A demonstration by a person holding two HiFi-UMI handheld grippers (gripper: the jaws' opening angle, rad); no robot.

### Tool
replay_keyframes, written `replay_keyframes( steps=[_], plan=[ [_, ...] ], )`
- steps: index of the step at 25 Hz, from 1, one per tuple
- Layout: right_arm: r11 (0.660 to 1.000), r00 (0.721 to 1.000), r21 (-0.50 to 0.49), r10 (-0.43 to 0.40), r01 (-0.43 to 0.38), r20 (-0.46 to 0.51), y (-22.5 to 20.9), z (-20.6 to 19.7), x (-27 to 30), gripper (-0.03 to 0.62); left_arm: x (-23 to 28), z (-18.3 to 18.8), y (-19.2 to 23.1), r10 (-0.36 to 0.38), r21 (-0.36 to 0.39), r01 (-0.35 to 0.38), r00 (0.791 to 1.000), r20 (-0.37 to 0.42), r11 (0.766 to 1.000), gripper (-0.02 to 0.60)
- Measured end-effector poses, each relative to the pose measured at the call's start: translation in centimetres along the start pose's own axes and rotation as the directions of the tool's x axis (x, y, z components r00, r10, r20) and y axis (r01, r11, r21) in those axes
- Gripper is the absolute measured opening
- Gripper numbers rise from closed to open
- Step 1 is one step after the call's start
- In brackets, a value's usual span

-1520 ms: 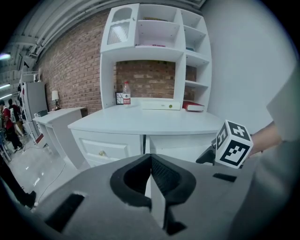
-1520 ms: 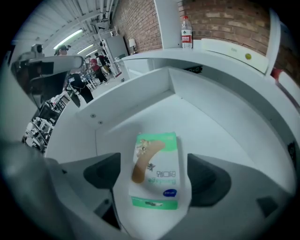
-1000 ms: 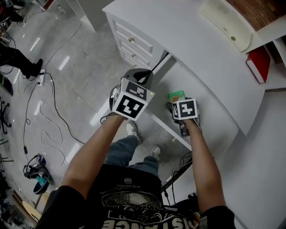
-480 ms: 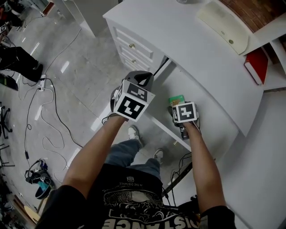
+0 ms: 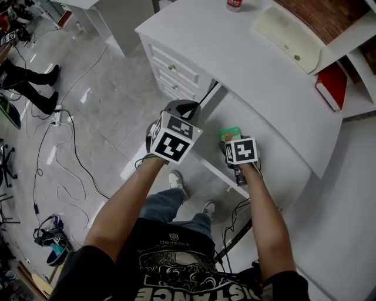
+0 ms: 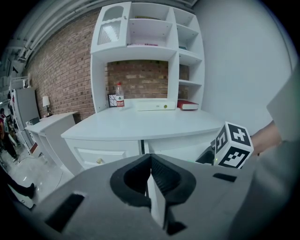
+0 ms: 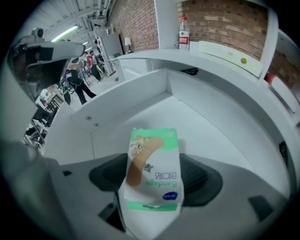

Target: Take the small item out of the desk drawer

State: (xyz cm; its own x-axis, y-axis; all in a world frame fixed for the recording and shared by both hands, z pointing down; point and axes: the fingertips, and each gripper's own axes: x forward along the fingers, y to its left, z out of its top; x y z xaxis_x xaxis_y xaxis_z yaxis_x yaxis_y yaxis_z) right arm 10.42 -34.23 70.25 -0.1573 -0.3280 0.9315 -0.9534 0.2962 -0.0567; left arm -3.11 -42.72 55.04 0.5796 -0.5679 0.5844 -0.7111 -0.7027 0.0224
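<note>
- Far left in the head view, loose cables (image 5: 66,147) trail over the pale floor, and a standing person's legs (image 5: 35,82) show near the top corner.
- To the right of them, a white drawer unit (image 5: 174,66) with small brass knobs stands under the desk's left end. A black cord (image 5: 208,92) runs down beside it.
- The left gripper (image 6: 151,174) hangs off the open drawer's left end, over the floor. Its jaws are pressed together with nothing in them, and it faces the desk front.
- The person's two shoes (image 5: 174,170) show on the floor beneath the drawer's near edge.
- The bandage box (image 7: 151,154), green and white, sits in the open drawer (image 7: 201,126) toward its left end, with one end toward the camera.
- The right gripper (image 7: 153,175) reaches down into the drawer. Its jaws are closing with the box between them, and the dark pads (image 7: 199,177) meet its two long sides.
- White drawer walls rise to the left of the box and behind it. The bare drawer floor spreads away to the right.
- The white desk top (image 5: 247,56) overhangs the drawer's rear. On it stand a bottle (image 5: 234,4) and a long cream flat object (image 5: 288,36).
- Farthest right, a red book (image 5: 330,85) lies on a low shelf of the white hutch (image 6: 140,42).
</note>
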Motion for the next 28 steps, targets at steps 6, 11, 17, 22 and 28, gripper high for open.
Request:
replay_keyframes(
  steps=[6,11,17,22,28],
  plan=[
    [1.0,0.998,-0.004,0.013,-0.013,0.065,0.0,1.5,-2.7,0.348,-1.1,0.8,-1.3,0.013,-0.007,-0.013,1.0,0.012,1.0,0.006],
    [1.0,0.991,-0.015,0.021,-0.019,0.129,-0.1,3.1,-5.4,0.348,-2.1,2.2,-2.2,0.03,-0.027,-0.029,0.999,0.04,0.999,0.006],
    [0.999,0.981,-0.037,0.025,-0.018,0.192,-0.8,4.8,-8.4,0.348,-2.9,3.7,-3.8,0.05,-0.039,-0.047,0.996,0.07,0.998,0.006],
    [0.999,0.973,-0.04,0.027,-0.018,0.231,-0.7,5.2,-11.0,0.348,-4.3,4.3,-4.6,0.07,-0.064,-0.065,0.994,0.083,0.996,0.006],
    [0.998,0.954,-0.065,0.03,-0.011,0.297,-1.0,6.4,-14.0,0.347,-6.3,5.4,-5.2,0.114,-0.076,-0.106,0.987,0.109,0.991,0.006]
  ],
)
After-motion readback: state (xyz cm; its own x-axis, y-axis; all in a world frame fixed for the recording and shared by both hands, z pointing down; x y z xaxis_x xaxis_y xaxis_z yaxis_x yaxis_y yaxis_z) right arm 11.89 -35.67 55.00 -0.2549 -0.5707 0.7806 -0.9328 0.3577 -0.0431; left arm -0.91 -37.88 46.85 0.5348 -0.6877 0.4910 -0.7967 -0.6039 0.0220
